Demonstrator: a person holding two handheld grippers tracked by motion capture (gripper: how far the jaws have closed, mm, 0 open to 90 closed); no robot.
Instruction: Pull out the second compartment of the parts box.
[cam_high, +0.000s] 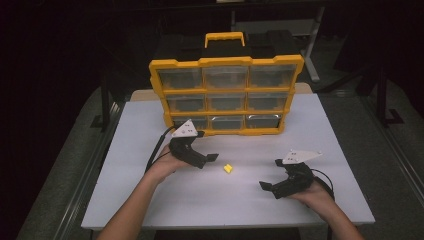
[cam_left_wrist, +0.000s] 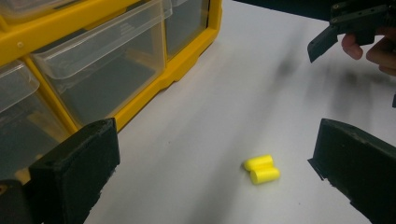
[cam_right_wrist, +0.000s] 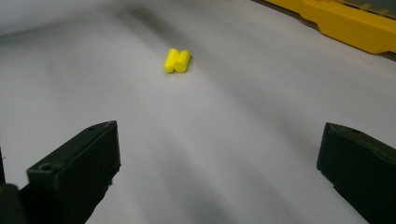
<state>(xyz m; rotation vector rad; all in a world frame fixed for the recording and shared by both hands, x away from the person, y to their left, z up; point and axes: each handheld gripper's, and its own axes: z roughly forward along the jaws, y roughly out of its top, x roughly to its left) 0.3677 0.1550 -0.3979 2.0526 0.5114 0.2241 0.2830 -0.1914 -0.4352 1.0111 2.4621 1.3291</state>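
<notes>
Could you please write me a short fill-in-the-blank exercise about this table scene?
1. The two small cylinders lying side by side are ____ in colour.
2. The drawer organizer stands ____ on the table.
3. The jaws of the left gripper and the right gripper are ____.

Missing words: yellow; upright; open

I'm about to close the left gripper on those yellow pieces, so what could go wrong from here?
The two yellow cylinders lie side by side, touching, on the bare table. They look round, so the left gripper, open around them, might knock them rolling or catch only one. The organizer stands upright with its drawers shut, close to that gripper; a wide swing could bump it. The right gripper is open and apart, so little risk there.
</notes>
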